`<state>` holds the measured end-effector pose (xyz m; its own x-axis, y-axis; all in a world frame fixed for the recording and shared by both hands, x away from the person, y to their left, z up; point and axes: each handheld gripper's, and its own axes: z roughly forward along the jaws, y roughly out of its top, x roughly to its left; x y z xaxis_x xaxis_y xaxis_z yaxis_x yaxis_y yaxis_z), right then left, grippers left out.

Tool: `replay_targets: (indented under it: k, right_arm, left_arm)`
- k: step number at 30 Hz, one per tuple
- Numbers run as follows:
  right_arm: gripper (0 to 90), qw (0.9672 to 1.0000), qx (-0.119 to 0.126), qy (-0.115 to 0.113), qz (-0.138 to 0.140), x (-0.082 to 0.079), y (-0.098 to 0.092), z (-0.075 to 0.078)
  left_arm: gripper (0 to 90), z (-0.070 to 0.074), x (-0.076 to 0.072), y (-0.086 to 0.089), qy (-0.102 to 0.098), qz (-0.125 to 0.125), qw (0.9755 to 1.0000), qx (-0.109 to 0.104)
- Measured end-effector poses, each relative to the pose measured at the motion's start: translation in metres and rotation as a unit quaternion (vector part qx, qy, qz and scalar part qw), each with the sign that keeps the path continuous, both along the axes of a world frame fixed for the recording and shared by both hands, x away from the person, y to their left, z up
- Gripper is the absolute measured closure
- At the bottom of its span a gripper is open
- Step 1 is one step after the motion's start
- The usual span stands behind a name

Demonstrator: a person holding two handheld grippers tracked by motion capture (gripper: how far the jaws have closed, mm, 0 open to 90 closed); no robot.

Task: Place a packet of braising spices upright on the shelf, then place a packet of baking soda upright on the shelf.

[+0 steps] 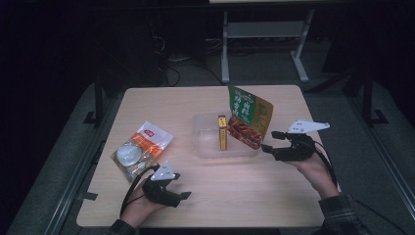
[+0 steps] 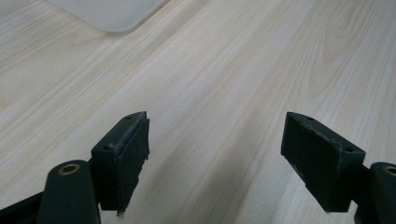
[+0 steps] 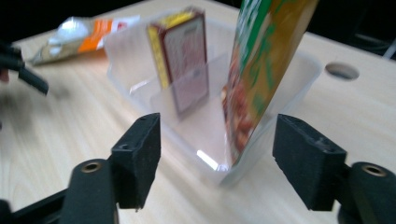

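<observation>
1. Green pouch (image 1: 248, 116) is found standing on edge in the clear plastic bin (image 1: 205, 147) at mid-table, leaning against its right wall, top well above the rim.
2. Right gripper (image 1: 270, 141) is seen just right of the bin, jaws apart and nothing pinched; in the right gripper view the green pouch (image 3: 261, 70) and the bin corner (image 3: 219, 175) lie ahead of the right gripper (image 3: 217, 158), with no pad contact. Placement of the pouch is judged done.
3. Left gripper (image 1: 182, 192) is held low over the near left of the wooden table (image 1: 244, 196), jaws wide, empty; only bare tabletop (image 2: 224, 70) is framed past the left gripper (image 2: 215, 163).
4. Bin contents: a yellow-and-red box (image 1: 222, 132) upright near the middle, the pouch beside it. Two items in.
5. Left outside: an orange-and-white packet (image 1: 139, 147) lying flat on the table, well apart from the bin. Judged as the remaining item, likeliest for the left gripper.
</observation>
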<state>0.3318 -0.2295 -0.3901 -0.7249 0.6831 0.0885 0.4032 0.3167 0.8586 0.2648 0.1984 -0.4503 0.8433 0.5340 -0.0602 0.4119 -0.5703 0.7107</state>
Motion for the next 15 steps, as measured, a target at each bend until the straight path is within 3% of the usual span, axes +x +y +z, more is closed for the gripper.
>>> replay_targets:
  k: [13, 15]
  right_arm:
    - [27.6, 0.9982, -0.027, 0.042, 0.035, -0.035, 0.015, -0.031]
    - [27.5, 0.9973, -0.025, 0.052, 0.045, -0.038, 0.017, -0.037]
  left_arm:
    - [22.9, 0.01, 0.006, 0.01, 0.006, 0.015, 0.9998, 0.012]
    - [23.0, 0.016, 0.012, 0.016, -0.004, 0.023, 0.9996, 0.013]
